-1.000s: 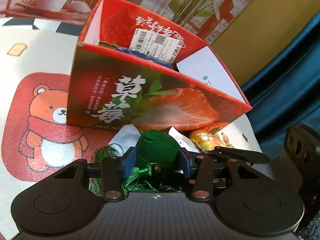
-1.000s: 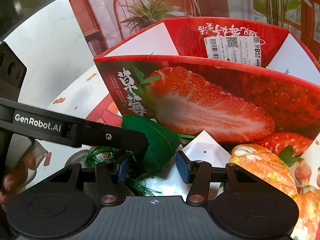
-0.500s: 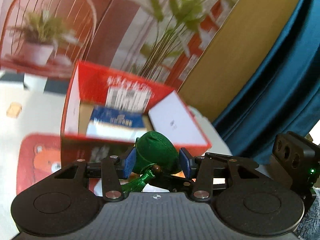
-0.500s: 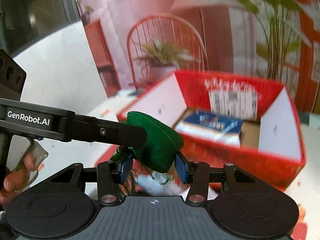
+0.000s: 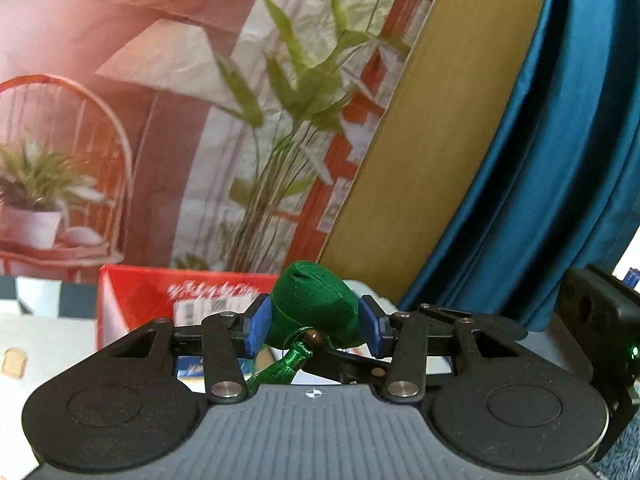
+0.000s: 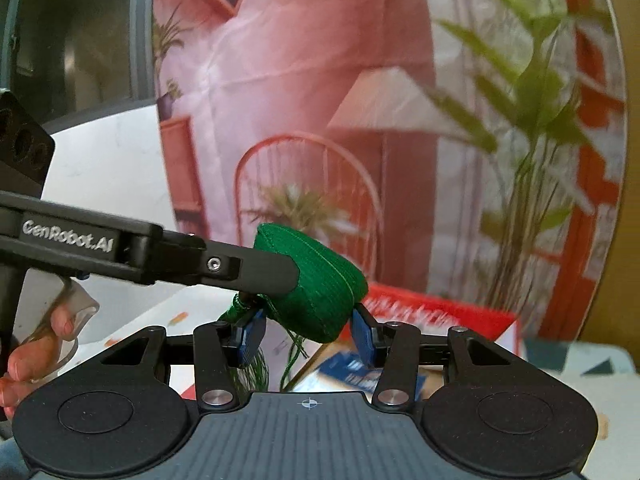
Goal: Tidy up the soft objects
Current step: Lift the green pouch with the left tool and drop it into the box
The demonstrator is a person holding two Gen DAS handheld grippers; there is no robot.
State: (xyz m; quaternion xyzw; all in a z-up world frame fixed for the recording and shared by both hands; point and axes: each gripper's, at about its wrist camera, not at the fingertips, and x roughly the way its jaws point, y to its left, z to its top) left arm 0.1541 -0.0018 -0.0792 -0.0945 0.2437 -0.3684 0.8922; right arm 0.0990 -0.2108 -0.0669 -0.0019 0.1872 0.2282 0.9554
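My left gripper (image 5: 315, 329) clamps the green stuffed fabric pouch (image 5: 314, 312) at lower centre, above the red strawberry-print cardboard box (image 5: 136, 296). Right gripper (image 6: 307, 334) open beneath it. I should lower centred over the box opening before releasing.

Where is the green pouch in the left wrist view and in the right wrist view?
Left wrist: green pouch lower centre, pinched between the left tool's blue pads.
Right wrist: pouch centre, above the right tool, held by the left tool.
Shared landmark: red box behind the pouch.
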